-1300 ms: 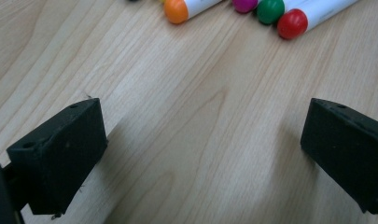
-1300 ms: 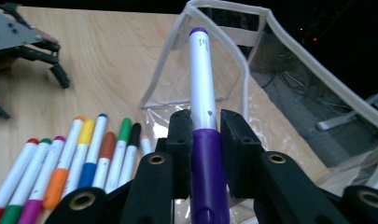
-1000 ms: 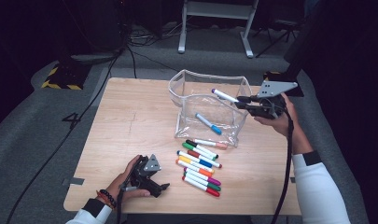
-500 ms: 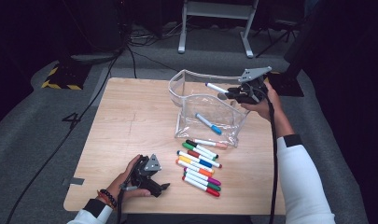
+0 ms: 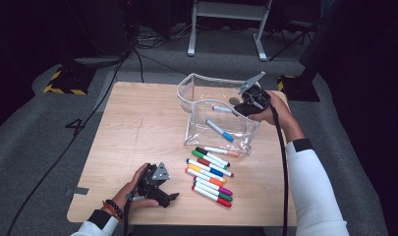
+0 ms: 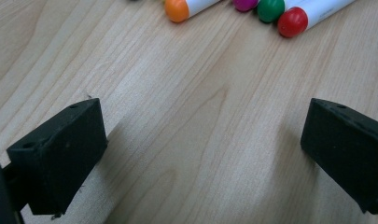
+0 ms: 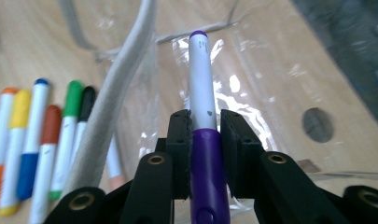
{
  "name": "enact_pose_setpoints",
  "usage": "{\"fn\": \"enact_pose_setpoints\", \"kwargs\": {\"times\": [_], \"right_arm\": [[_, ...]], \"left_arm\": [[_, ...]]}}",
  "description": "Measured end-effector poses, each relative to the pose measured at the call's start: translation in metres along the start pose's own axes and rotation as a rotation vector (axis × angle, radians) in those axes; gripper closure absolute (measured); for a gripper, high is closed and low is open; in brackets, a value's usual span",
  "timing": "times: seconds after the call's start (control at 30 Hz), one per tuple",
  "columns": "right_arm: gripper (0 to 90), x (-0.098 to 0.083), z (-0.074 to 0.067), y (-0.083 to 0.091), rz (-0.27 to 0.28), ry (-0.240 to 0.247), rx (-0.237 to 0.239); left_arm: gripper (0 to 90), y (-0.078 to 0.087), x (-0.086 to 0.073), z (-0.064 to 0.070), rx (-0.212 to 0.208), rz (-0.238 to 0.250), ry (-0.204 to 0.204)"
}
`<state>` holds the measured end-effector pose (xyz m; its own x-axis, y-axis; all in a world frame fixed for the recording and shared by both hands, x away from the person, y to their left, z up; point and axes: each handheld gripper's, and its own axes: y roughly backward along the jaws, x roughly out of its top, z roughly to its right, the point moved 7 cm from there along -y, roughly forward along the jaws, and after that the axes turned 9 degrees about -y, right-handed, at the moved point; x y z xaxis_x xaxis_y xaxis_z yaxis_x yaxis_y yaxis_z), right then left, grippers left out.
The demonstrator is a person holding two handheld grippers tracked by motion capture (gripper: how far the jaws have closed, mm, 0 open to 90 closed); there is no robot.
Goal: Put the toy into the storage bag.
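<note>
My right gripper (image 7: 204,126) is shut on a purple marker (image 7: 201,88), gripped near its purple cap with the white barrel pointing ahead. In the high view this gripper (image 5: 241,108) hangs over the right rim of a clear zip pouch (image 5: 199,96), and the marker (image 5: 221,108) reaches into the pouch's open mouth. A blue marker (image 5: 219,130) lies inside the pouch. Several coloured markers (image 5: 211,174) lie in a row on the wooden table in front of it. My left gripper (image 5: 173,196) rests on the table at the front left, open, with bare wood between its jaws (image 6: 200,154).
The pouch's grey zip edge (image 7: 116,98) runs close by the left of the right gripper's jaws. A dark round spot (image 7: 317,124) marks the table behind the pouch. Cables and a metal stand (image 5: 226,29) are on the floor beyond the table.
My right gripper has carried the purple marker leftward and down, from beside the pouch to over its rim, with the marker's tip now inside the opening. The left gripper has stayed put.
</note>
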<state>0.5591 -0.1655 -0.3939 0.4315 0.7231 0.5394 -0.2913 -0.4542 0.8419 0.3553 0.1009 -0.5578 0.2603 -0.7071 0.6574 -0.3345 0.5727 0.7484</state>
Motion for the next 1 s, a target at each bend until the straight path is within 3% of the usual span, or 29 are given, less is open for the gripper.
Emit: {"fn": "enact_pose_setpoints", "kwargs": {"times": [0.2,0.4,0.57,0.7,0.77,1.0], "right_arm": [[73.6,-0.001,-0.013,-0.002,-0.063,0.045,0.053],[64.3,0.002,-0.009,0.000,-0.046,0.033,-0.006],[55.9,0.002,0.004,0.014,0.050,-0.014,-0.070],[50.5,-0.001,0.014,0.035,0.152,-0.069,-0.118],[47.7,-0.004,0.018,0.047,0.212,-0.105,-0.126],[37.2,-0.018,0.013,0.081,0.339,-0.134,-0.140]], "left_arm": [[0.5,0.000,0.000,0.000,0.000,0.000,0.000],[0.5,0.000,0.000,0.000,-0.001,0.000,0.000],[0.5,0.000,0.000,0.000,-0.001,0.000,-0.001],[0.5,0.000,0.000,0.000,-0.001,0.000,0.000],[0.5,0.000,0.000,0.000,-0.001,0.000,0.000],[0.5,0.000,0.000,0.000,-0.001,0.000,-0.001]]}}
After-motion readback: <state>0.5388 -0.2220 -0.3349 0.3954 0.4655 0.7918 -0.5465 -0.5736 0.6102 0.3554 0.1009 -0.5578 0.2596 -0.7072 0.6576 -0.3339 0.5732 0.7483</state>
